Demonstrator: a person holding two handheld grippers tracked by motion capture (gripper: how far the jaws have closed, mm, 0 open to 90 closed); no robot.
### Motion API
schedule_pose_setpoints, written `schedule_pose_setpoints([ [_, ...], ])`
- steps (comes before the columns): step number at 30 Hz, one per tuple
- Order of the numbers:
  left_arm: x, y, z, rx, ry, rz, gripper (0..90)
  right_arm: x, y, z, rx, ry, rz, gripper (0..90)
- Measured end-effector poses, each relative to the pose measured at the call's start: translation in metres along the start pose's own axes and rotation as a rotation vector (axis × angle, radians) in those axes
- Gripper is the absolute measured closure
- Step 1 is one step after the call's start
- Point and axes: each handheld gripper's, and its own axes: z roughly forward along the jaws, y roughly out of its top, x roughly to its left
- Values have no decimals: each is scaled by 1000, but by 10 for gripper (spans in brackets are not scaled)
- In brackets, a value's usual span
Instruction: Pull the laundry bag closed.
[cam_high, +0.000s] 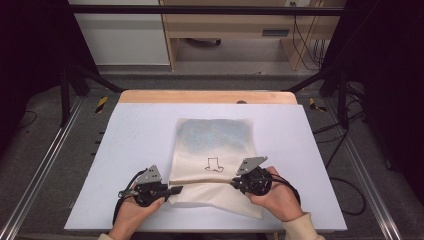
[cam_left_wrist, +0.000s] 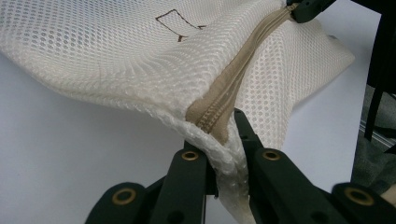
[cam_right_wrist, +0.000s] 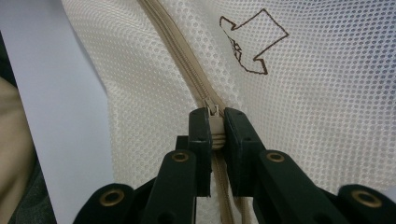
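Lying flat near the front edge of the big pale blue table top (cam_high: 135, 135) is a cream mesh laundry bag (cam_high: 215, 150) with a small brown house-shaped drawing (cam_high: 215, 164) on it. A tan zipper (cam_left_wrist: 233, 79) runs across the bag close to the person. The left gripper (cam_high: 176, 189) is at the bag's left end, and its black jaws are clenched on the mesh edge right where the zipper ends. The right gripper (cam_high: 235, 183) is at the other end of the zipper, and its jaws are squeezed tight on the little tan zipper pull (cam_right_wrist: 215, 126). It looks like the bag is about to be unzipped. The pull is tiny and smooth, so it could slip out of the jaws if the right hand tugs too fast or at a slant. The soft mesh could also get caught in the zipper teeth if the left side lets the bag go slack. If the left jaws lose the edge, the whole bag would just slide along the table. From the high view, you can see the whole bag and both hands at once. Up close, the right gripper view shows the pull pinched between the jaws, which looks too small from above. The left gripper view shows the mesh edge lifted and bunched in its jaws.
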Motion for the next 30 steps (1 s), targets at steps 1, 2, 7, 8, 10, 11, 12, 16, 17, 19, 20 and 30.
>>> schedule_pose_setpoints([
  [1, 0, 0, 0, 0, 0, 0, 855, 0, -1, 0, -3, 4, 3, 821],
  [2, 0, 0, 0, 0, 1, 0, 855, 0, -2, -1, -1, 3, 3, 821],
  [7, 0, 0, 0, 0, 0, -1, 855, 0, -5, -3, -4, 0, 11, 820],
  [8, 0, 0, 0, 1, 0, -1, 854, 0, -6, -3, -3, -1, 12, 820],
  [10, 0, -1, 0, 3, -1, -1, 855, 0, -7, -4, -4, -3, 17, 821],
  [11, 0, -1, 0, 2, -1, -2, 855, 0, -8, -4, -3, -3, 13, 821],
  [12, 0, -1, 0, 2, -1, -2, 854, 0, -8, -4, -3, -3, 13, 821],
  [16, 0, -1, 1, 5, -1, -2, 855, 0, -12, -5, -7, -4, 25, 821],
  [17, 0, -1, 1, 5, -3, -2, 855, 0, -12, -6, -3, -9, 27, 820],
  [19, 0, -1, 1, 4, -5, -1, 855, -1, -14, -7, -14, -9, 33, 820],
  [20, 0, -1, 1, 4, -5, -1, 855, -2, -15, -8, -13, -10, 34, 820],
  [30, -1, 0, 2, 3, -8, 3, 855, -3, -20, -12, -15, -18, 43, 820],
])
